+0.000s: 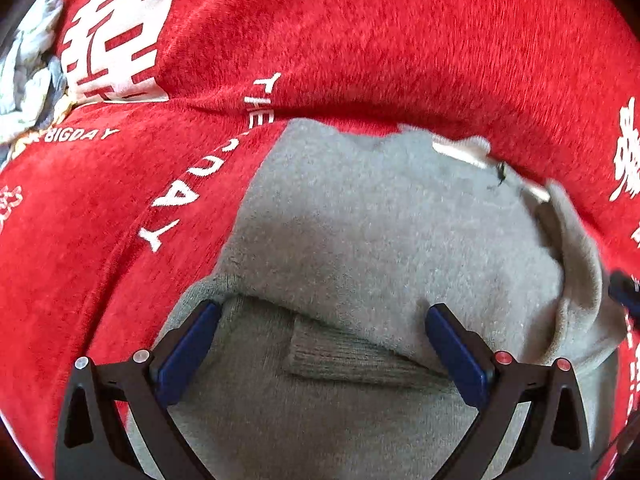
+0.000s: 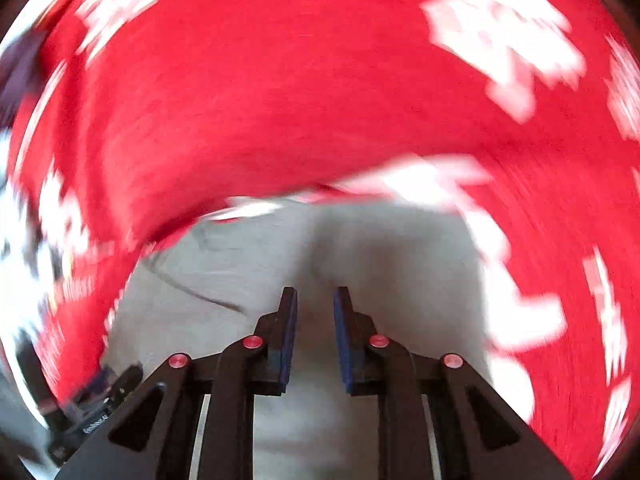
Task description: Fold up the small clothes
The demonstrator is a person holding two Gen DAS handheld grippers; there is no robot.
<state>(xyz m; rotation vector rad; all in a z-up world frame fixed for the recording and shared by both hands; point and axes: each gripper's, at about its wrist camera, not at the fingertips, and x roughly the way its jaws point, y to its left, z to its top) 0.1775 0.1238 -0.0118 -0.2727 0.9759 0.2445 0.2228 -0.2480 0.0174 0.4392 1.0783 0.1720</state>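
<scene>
Left gripper: the 2 blue-padded fingers stand spread wide and released, 1 on each side of a ribbed cuff. Neither pad presses on cloth.

The cuff belongs to the grey garment, which lies flat on the red blanket. The cuff end runs crosswise between the fingers, tilting down toward the right finger. A folded-in edge of the garment slants above the cuff. The far hem of the garment meets the blanket ahead of the gripper. A small white label sits near the far right corner of the garment. The near part of the garment is cut off by the frame bottom and the finger mounts, so its long axis cannot be determined. Its right edge curls upward. A dark object at the right frame edge, beside the garment, is too cropped to identify.

Right gripper: the fingers stand close together with a narrow gap between the pads. No cloth is visibly clamped; grey cloth shows behind the gap. This view is heavily motion-blurred. White print on the blanket is unreadable here.

A crumpled pale cloth pile lies far left of the garment, at the blanket edge.
</scene>
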